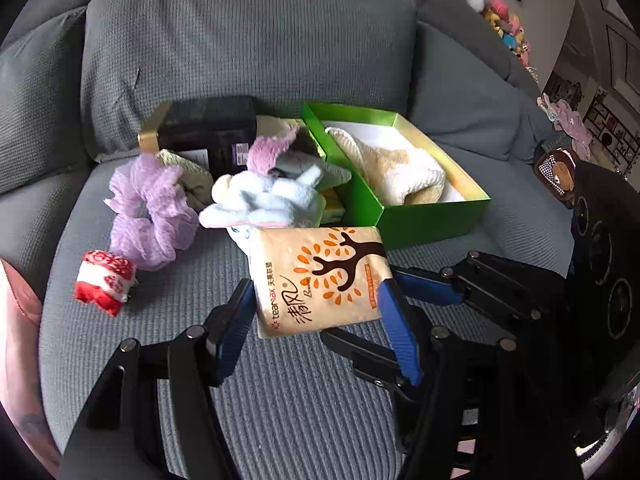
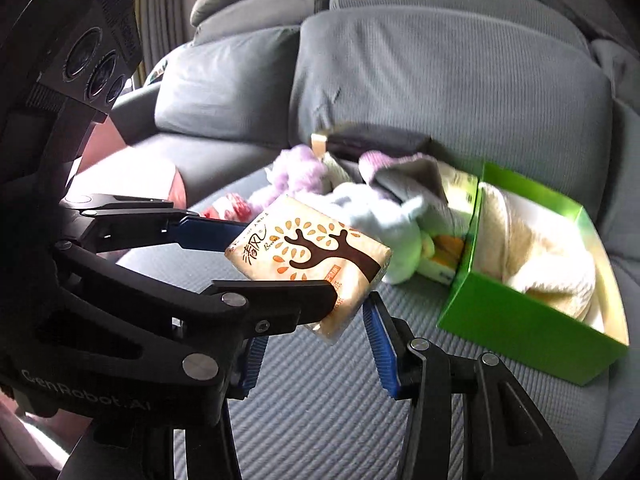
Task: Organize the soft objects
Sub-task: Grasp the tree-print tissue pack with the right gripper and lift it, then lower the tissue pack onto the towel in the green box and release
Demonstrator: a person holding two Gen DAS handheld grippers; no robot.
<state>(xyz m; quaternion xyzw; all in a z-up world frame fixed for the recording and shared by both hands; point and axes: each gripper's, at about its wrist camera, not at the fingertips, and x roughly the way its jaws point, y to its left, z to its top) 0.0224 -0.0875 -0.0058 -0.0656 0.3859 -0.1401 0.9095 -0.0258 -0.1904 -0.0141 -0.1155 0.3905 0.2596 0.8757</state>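
Observation:
A beige tissue pack (image 1: 320,280) with a brown tree print is held above the grey sofa seat. My left gripper (image 1: 316,316) is shut on its two sides. My right gripper (image 2: 312,344) is open just below the pack's (image 2: 308,260) lower corner, and its fingers (image 1: 432,284) reach in from the right in the left wrist view. A green box (image 1: 436,216) holds a cream towel (image 1: 400,172). A pale blue plush (image 1: 268,196), a purple scrunchie (image 1: 152,208) and a red-white roll (image 1: 106,280) lie behind the pack.
A dark box with a gold lid (image 1: 208,132) stands behind the plush. The grey sofa backrest (image 1: 248,40) rises behind everything. A pink cushion (image 1: 16,320) sits at the left edge. Plush toys (image 1: 504,20) line the far right.

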